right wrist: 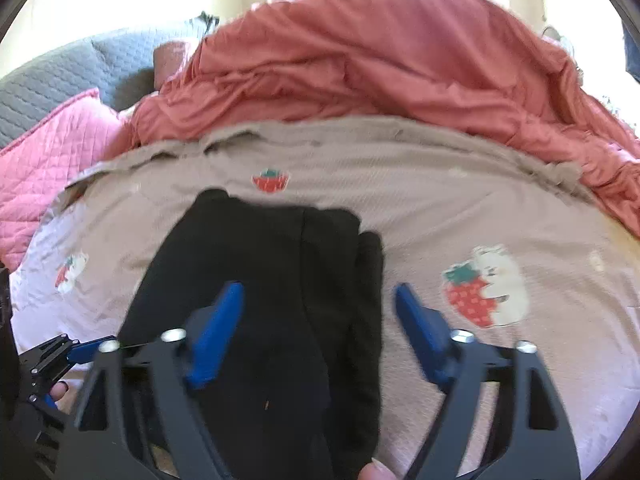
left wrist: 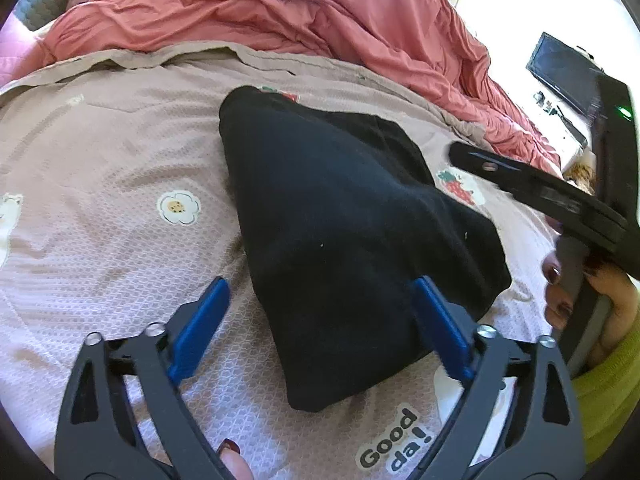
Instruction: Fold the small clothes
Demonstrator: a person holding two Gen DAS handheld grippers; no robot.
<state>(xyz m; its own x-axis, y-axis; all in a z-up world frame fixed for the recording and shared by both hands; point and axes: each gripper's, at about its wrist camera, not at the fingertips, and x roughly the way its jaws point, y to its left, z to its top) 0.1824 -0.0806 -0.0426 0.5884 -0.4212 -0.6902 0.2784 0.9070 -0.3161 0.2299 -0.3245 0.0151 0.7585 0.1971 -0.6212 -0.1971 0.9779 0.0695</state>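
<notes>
Black garment lies folded on bed sheet. L tool wide open, holding nothing. R tool same, above the garment.

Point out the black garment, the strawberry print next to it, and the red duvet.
black garment [left wrist: 340, 216], left wrist view, middle of the cloth
strawberry print [right wrist: 470, 300], right wrist view, the berry
red duvet [right wrist: 380, 60], right wrist view, bunched middle

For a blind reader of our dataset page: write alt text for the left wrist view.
A folded black garment lies on a pinkish bedspread printed with flowers and strawberries, between the open blue fingers of the left gripper. The right gripper hangs above the garment's right edge; a rumpled coral duvet lies behind.
</notes>
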